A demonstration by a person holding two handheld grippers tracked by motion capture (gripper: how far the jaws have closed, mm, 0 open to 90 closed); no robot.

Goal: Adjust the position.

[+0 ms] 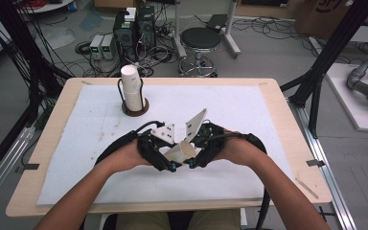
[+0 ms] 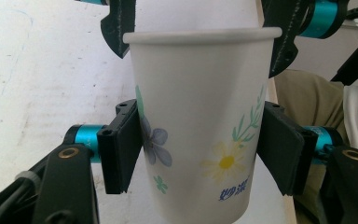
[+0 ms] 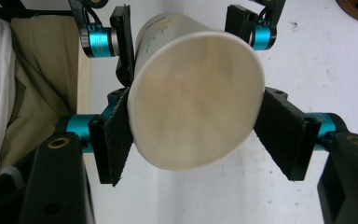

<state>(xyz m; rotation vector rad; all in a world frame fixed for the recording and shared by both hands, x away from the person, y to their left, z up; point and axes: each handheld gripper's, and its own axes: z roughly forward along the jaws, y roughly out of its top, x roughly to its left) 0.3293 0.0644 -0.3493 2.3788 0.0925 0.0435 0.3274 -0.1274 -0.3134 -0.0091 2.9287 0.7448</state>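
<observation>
The left hand-held gripper (image 2: 200,149) clamps the white flower-printed paper cup (image 2: 200,126) near its base; the right hand-held gripper (image 3: 193,135) grips its rim end, holding it above the white-covered surface (image 1: 249,110).

Both forearms are coming in from the bottom edge of the high view, hands meeting low at the centre. Left gripper (image 1: 171,164) and right gripper (image 1: 193,162) are angling inward, tips nearly touching. Both are clamping the same paper cup (image 1: 183,152), left pads on its body, right pads near its rim.
</observation>
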